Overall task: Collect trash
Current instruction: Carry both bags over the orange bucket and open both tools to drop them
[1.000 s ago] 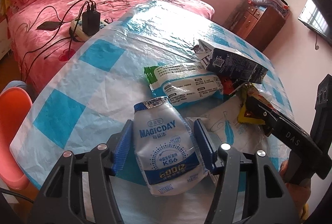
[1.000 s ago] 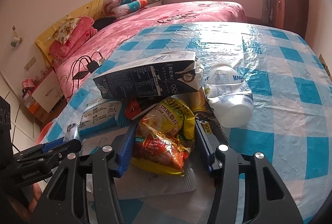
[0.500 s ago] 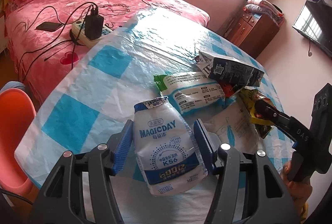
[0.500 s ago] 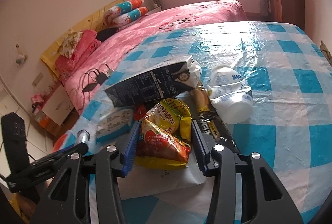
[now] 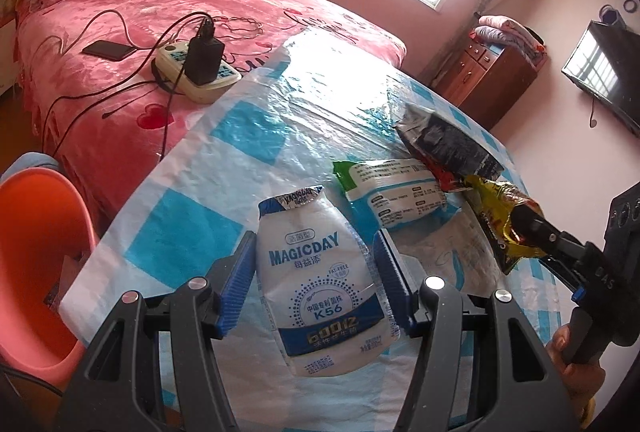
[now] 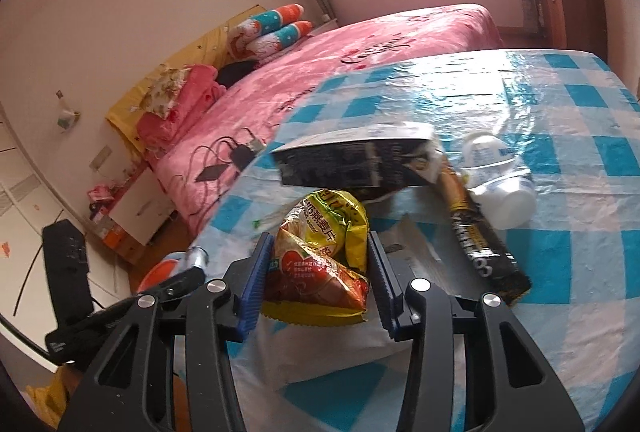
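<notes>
My left gripper (image 5: pixel 314 282) is shut on a white and blue MAGICDAY pouch (image 5: pixel 320 288) and holds it above the near edge of the checked table (image 5: pixel 224 168). My right gripper (image 6: pixel 318 286) is shut on a yellow and red snack bag (image 6: pixel 320 252), lifted off the table; the bag also shows in the left wrist view (image 5: pixel 504 216). Still on the table lie a black milk carton (image 6: pixel 356 164), a white and green packet (image 5: pixel 396 192), a white bottle (image 6: pixel 500 180) and a black wrapper (image 6: pixel 480 248).
An orange bin (image 5: pixel 36 264) stands on the floor at the table's left edge. A pink bed (image 5: pixel 160 32) with a power strip (image 5: pixel 196 72), cables and a phone (image 5: pixel 108 50) lies behind. A wooden cabinet (image 5: pixel 492 80) stands at the back right.
My right gripper has lifted the snack bag off the pile and drawn it back. My left gripper has moved left toward the table edge with the pouch, bringing the orange bin further into view.
</notes>
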Demonstrator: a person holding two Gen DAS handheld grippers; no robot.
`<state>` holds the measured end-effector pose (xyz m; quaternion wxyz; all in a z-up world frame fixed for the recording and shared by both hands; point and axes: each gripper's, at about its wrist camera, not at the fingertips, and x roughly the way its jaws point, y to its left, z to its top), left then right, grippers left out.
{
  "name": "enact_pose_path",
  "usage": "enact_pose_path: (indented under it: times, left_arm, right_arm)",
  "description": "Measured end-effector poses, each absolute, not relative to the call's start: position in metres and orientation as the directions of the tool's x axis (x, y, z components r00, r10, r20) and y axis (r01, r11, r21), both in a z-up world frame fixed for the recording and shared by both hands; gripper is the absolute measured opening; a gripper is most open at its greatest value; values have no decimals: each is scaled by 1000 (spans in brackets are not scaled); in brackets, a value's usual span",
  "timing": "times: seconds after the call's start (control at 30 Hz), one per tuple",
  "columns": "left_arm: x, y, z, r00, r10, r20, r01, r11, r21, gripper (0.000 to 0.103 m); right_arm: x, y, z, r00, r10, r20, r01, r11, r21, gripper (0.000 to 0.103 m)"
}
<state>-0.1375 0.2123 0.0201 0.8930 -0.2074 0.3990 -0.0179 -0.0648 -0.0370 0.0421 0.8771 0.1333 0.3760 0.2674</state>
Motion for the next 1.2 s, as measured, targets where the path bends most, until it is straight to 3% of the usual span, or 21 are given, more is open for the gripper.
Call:
enact_pose_path:
  times: [0.73, 1.2]
  left_arm:
    - [-157, 258, 15, 709, -203, -675, -175, 877, -448, 60]
    - [-187, 326, 17, 739, -80, -669, -317, 835, -450, 60]
  right_arm:
    - [-88, 34, 50, 468, 650, -599, -460, 758, 462, 48]
    - [-97, 116, 52, 320, 741, -591, -584, 645, 492, 48]
